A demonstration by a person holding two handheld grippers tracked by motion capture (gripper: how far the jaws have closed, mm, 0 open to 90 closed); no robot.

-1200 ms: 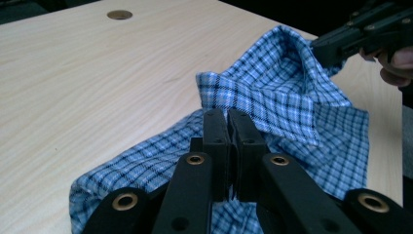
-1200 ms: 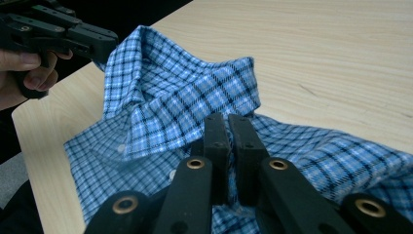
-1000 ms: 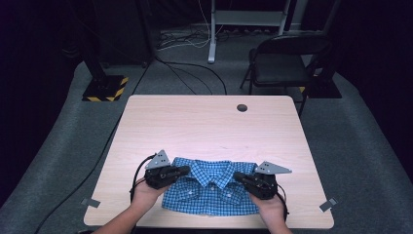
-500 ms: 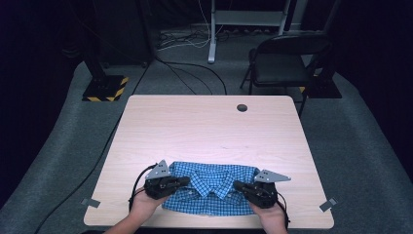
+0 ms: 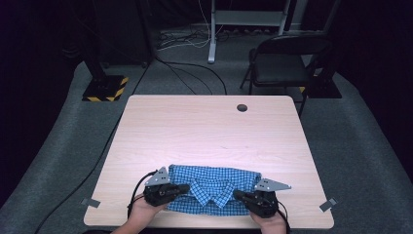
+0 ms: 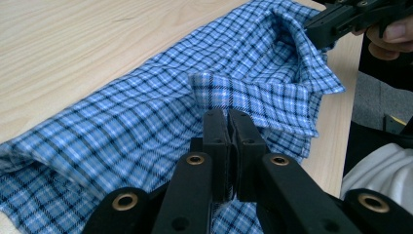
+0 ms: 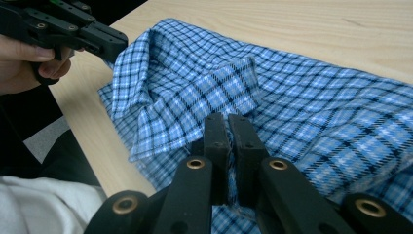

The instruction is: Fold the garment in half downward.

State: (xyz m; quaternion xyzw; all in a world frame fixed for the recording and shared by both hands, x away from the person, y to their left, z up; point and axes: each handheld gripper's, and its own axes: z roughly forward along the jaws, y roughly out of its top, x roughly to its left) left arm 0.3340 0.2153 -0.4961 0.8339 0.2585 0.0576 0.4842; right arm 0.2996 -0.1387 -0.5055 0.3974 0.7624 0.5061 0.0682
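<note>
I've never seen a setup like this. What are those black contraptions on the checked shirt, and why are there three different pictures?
No robot here: a person holds a hand tool with two black jaws in each hand. The wide picture comes from a camera above the wooden table, showing the left gripper and right gripper. The two close-ups come from small cameras riding on the grippers, each looking along its own jaws. On the table lies a blue plaid shirt, folded with its collar toward the person. Each gripper's jaws are closed, pinching shirt fabric beside the collar. Behind the table stands a dark chair.
</note>
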